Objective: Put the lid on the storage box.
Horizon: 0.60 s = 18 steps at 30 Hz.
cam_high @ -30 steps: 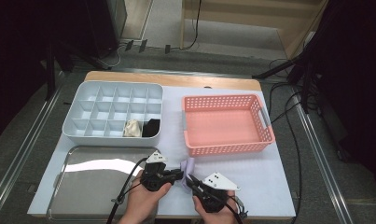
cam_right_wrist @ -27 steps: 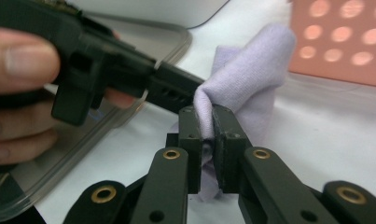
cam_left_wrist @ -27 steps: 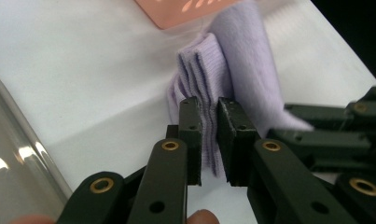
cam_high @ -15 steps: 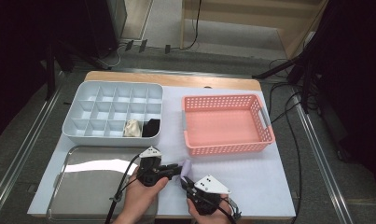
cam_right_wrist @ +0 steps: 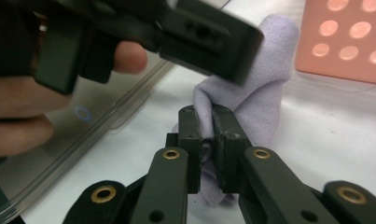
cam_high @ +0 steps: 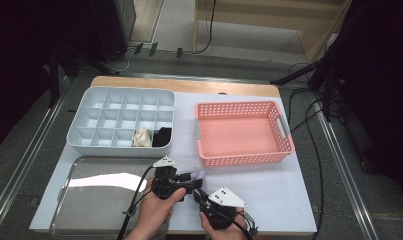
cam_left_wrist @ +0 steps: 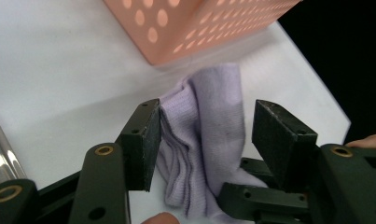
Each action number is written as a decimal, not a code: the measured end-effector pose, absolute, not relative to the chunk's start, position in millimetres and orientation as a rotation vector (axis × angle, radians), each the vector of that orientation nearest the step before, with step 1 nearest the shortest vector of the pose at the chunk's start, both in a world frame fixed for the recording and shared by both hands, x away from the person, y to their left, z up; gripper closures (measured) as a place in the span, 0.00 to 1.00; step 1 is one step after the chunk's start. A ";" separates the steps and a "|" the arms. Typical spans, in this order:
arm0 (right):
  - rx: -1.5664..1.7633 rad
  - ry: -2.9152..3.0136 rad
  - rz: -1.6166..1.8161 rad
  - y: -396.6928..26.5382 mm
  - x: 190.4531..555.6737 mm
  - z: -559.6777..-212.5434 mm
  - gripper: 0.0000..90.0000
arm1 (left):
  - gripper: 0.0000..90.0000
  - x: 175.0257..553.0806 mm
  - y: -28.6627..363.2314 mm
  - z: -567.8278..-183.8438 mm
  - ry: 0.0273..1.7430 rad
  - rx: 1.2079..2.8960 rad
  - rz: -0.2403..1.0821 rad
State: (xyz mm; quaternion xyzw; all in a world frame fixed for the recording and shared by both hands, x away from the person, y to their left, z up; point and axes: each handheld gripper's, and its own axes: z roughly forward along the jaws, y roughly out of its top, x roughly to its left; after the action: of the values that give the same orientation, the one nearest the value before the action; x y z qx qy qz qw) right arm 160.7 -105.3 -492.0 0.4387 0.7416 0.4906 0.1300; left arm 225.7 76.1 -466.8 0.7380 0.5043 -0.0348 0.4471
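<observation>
Left gripper (cam_left_wrist: 202, 140) fingers just spread off the soft, light cloth (cam_left_wrist: 209, 126), now pinched at its fold by right gripper (cam_right_wrist: 208, 140).

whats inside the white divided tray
In the divided tray, a cream bundle and a black one sit in neighbouring front compartments. The others look empty; beneath the bundles is covered.

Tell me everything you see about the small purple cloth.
The purple cloth is a small, soft knitted piece, pale lilac, bunched in folds. It stands on the white table near the pink basket. The right claw is shut on its lower part. The left claw has just been opening; the cloth sits between its jaws, one pad at its edge.
</observation>
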 end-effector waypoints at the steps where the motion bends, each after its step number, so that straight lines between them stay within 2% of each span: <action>1: 1.275 2.155 1.425 -105.3 160.6 -491.9 0.93 | 0.57 226.0 76.1 -467.2 1.250 1.828 -0.081; 2: 1.276 2.155 1.424 -105.4 160.5 -491.8 0.93 | 0.63 226.4 76.5 -467.0 1.260 1.818 -0.081; 4: 1.276 2.158 1.428 -106.4 160.4 -490.9 0.91 | 0.80 226.8 77.1 -466.7 1.251 1.822 -0.093; 6: 1.286 2.172 1.448 -108.8 160.3 -489.1 0.87 | 0.86 226.2 76.8 -466.8 1.247 1.835 -0.071; 10: 1.301 2.188 1.530 -117.8 156.6 -482.7 0.81 | 0.89 226.9 77.7 -467.8 1.244 1.841 -0.064; 15: 1.297 2.074 1.583 -135.6 151.1 -468.3 0.98 | 0.89 226.3 77.5 -467.8 1.241 1.838 -0.068; 18: 1.323 2.069 1.569 -136.3 156.3 -467.6 0.99 | 0.89 225.7 76.7 -467.7 1.238 1.836 -0.070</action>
State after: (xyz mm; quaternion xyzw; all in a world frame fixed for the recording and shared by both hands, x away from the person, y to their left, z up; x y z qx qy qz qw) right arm 156.3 -136.3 -467.6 0.4511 0.7053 0.5349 0.1134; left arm 225.7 76.7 -467.7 0.7415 0.5000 -0.0284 0.4464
